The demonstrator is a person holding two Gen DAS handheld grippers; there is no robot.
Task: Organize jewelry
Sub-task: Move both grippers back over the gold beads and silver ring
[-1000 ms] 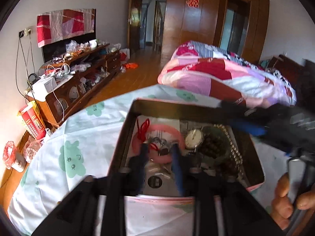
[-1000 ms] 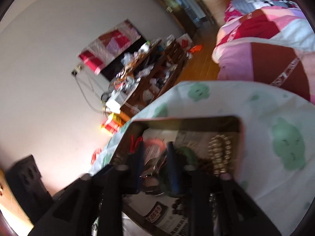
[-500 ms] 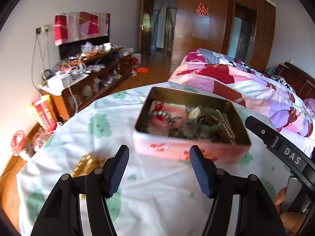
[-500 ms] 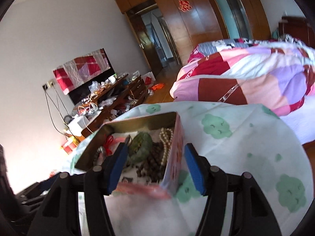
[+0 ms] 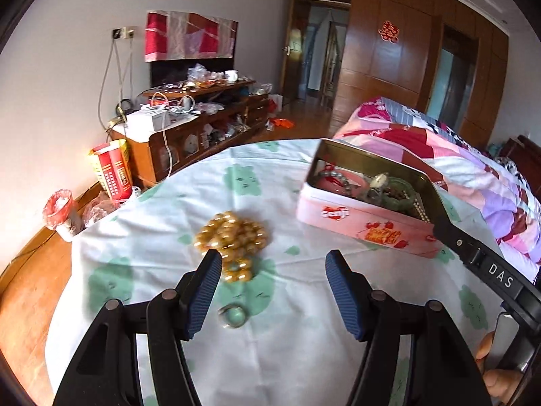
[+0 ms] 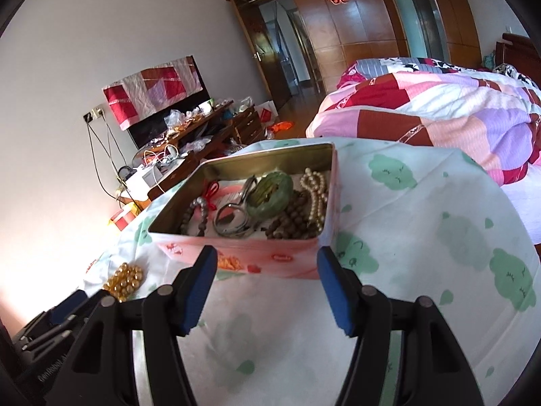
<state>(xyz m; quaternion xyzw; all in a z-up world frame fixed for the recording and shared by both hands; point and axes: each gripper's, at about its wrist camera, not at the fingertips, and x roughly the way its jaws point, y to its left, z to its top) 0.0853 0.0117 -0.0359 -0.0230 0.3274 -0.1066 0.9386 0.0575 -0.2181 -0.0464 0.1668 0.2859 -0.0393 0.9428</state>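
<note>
- Behind us is a bedroom with a quilted bed (image 6: 439, 108) and a messy wooden cabinet (image 5: 189, 135); our surface (image 5: 304, 355) wears a white cloth with green shapes.
- Our left tongs (image 5: 270, 291) and right tongs (image 6: 267, 291) stand spread, pinching nothing.
- We see a pile of gold beads (image 5: 233, 237) and a small ring (image 5: 232, 315) lying loose beside the pink tin (image 6: 270, 260), which already has bracelets and pearls inside.
- We think the beads are light, floppy and slippery, so we should pinch one bunched strand.
- The ring looks tiny and hard; we would grab across its band.
</note>
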